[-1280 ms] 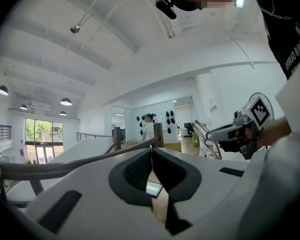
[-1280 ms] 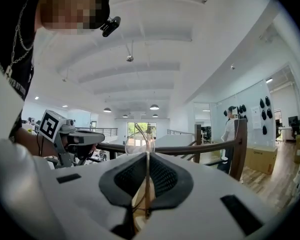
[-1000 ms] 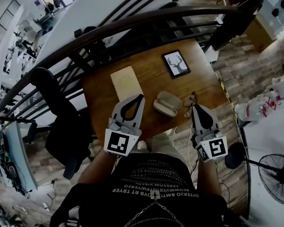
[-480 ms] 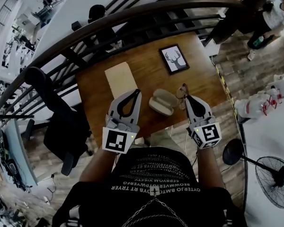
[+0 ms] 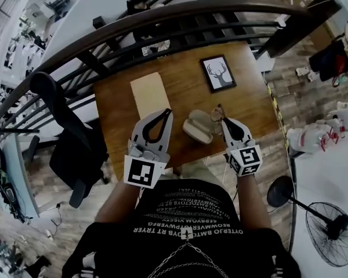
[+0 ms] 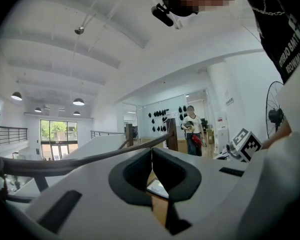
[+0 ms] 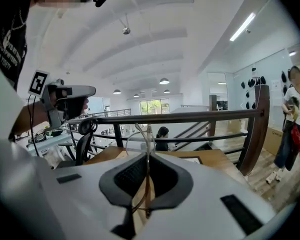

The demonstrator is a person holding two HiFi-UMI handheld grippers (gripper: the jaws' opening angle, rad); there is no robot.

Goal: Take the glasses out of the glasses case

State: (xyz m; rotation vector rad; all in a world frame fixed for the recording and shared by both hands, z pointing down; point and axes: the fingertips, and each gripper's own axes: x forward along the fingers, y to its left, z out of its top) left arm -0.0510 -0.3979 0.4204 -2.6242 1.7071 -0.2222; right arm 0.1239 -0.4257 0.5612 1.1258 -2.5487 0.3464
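beige glasses case (image 5: pixel 199 126), brown table (image 5: pixel 182 86)

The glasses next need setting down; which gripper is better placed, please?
Probably right. The right gripper is shut on the glasses beside the case; the left gripper is shut, empty.

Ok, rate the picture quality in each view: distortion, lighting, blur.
Head view: strong fisheye bows the railing into an arc; the table is evenly lit, the glasses tiny. Left gripper view: dark corners, washed-out ceiling, the left gripper soft up close. Right gripper view: same vignette, yet the glasses' thin frame in the right gripper reads clearly.
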